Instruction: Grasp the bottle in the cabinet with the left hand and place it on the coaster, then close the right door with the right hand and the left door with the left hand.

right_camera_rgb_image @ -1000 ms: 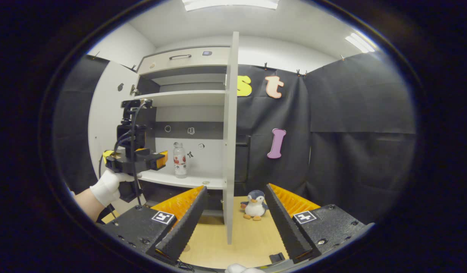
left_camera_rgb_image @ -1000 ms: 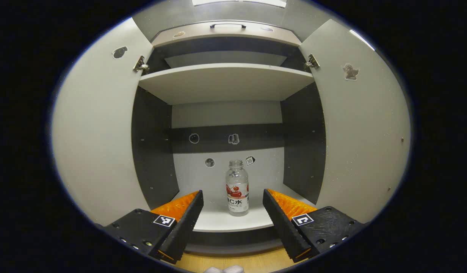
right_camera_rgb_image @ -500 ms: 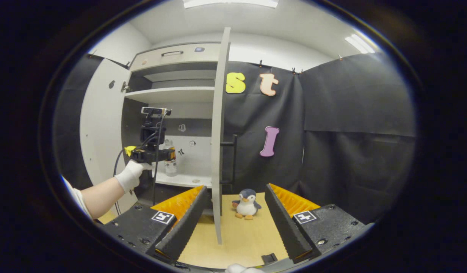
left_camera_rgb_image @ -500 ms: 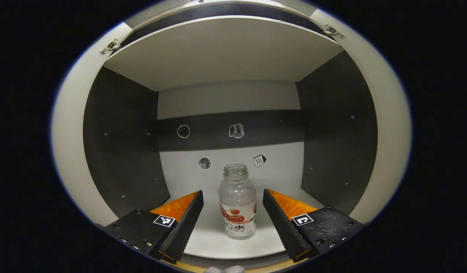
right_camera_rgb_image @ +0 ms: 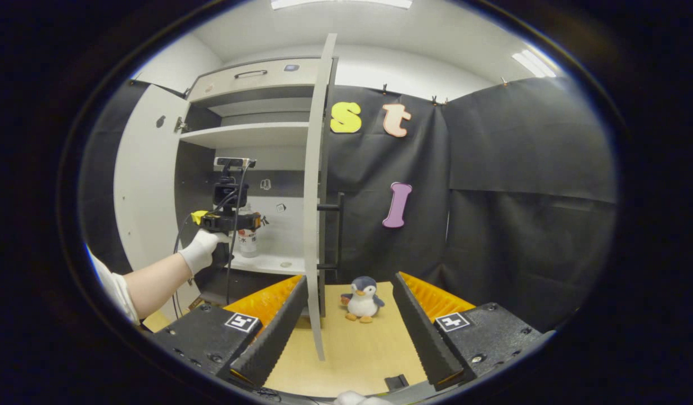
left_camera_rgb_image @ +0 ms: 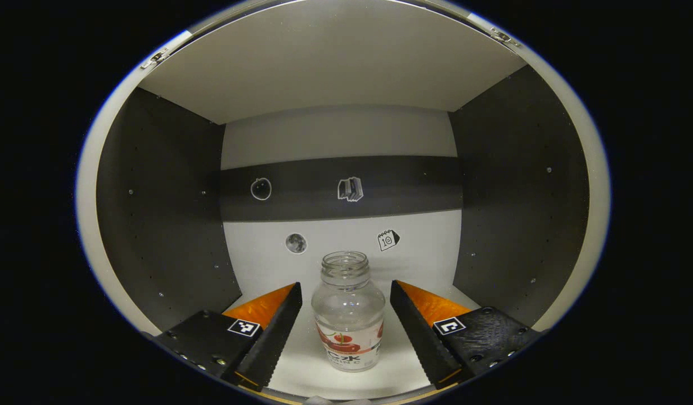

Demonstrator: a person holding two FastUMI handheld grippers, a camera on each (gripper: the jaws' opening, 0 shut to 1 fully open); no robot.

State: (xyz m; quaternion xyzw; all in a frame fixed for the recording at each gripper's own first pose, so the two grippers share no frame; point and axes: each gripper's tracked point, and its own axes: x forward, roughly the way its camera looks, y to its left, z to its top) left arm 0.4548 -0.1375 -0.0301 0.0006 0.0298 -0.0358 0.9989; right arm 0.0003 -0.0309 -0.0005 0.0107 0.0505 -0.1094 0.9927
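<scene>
A clear, uncapped bottle (left_camera_rgb_image: 348,315) with a red-and-white label stands upright on the cabinet's lower shelf (left_camera_rgb_image: 301,360). My left gripper (left_camera_rgb_image: 344,292) is open, with one finger on each side of the bottle and a small gap on both sides. In the right gripper view the left gripper (right_camera_rgb_image: 234,220), held by a gloved hand (right_camera_rgb_image: 200,250), reaches into the cabinet at the bottle (right_camera_rgb_image: 248,242). My right gripper (right_camera_rgb_image: 350,278) is open and holds nothing. It hovers above the wooden table (right_camera_rgb_image: 369,349), in front of the edge of the open right door (right_camera_rgb_image: 315,197).
The left door (right_camera_rgb_image: 144,185) stands wide open. A black bar handle (right_camera_rgb_image: 338,230) sits on the right door's outer face. A penguin plush (right_camera_rgb_image: 361,298) sits on the table beyond my right gripper. A small flat round thing (right_camera_rgb_image: 284,263) lies on the shelf. An upper shelf (left_camera_rgb_image: 335,62) hangs overhead.
My left gripper has pushed forward into the cabinet, so the bottle now stands between its fingers. The right gripper view has shifted a little, with the door edge now further left.
</scene>
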